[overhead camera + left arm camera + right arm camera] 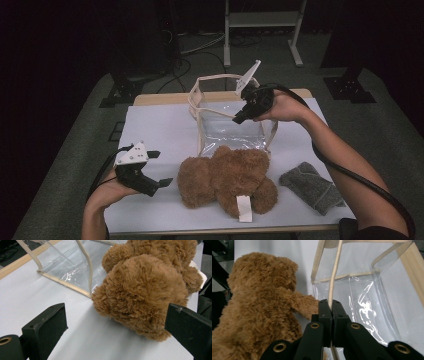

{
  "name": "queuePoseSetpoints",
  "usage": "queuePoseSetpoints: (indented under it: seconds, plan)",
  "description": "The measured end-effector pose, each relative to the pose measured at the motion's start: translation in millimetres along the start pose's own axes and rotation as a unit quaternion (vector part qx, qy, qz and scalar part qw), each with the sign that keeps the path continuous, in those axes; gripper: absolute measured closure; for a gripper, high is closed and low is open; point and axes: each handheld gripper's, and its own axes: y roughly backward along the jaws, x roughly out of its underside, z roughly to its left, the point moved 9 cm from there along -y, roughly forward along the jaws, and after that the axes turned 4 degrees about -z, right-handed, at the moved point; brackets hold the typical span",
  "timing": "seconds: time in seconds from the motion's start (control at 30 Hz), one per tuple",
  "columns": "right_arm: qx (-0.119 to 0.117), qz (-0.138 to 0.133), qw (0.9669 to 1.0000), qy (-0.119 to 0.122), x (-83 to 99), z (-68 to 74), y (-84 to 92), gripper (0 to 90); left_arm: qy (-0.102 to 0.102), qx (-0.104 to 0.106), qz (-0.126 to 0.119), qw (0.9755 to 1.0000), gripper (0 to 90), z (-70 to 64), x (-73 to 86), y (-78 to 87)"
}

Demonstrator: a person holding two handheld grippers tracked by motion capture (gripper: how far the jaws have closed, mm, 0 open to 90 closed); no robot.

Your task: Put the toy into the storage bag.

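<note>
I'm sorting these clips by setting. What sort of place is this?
Probably a lab or recording studio: a white-covered table on grey carpet, cables trailing across the floor, dark surroundings, and a metal stand behind.

1. Grippers: two. The left gripper [154, 168] is at the left edge of the table [160, 130]; the right gripper [239, 119] is toward the far edge.
2. Plush bears: one. The brown teddy bear [227, 180] lies near the near edge, at mid-width.
3. Bags: one. The clear plastic bag [227, 125] with beige trim stands between the bear and the far edge.
4. Bag straps: one counted in the right gripper view, the beige strap [334, 275].
5. Cloths: one. The grey cloth [312, 186] lies near the near right corner.
6. Labels: one. The white tag [244, 208] is on the bear.
</note>
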Motion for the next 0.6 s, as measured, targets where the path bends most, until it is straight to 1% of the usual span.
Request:
queuePoseSetpoints:
  seconds: [0.17, 0.23, 0.43, 0.6]
  plan:
    - [-0.007, -0.001, 0.9999, 0.008, 0.2, 5.1, -0.4, 87.4, 0.002, 0.001, -0.001, 1.0, 3.2, 0.0, 0.5, -0.3]
    - [-0.01, -0.002, 0.9999, 0.005, 1.0, 7.3, -0.1, 87.4, 0.004, 0.0, -0.001, 1.0, 3.2, -0.1, 0.6, -0.1]
    - [-0.015, -0.005, 0.9998, 0.009, 2.6, 12.5, 0.8, 87.4, 0.002, 0.002, -0.001, 1.0, 3.2, -0.3, 0.4, -0.3]
    - [-0.014, -0.005, 0.9999, 0.004, 4.1, 14.5, 1.3, 87.3, 0.0, 0.003, 0.0, 1.0, 3.2, -0.8, 0.4, -0.7]
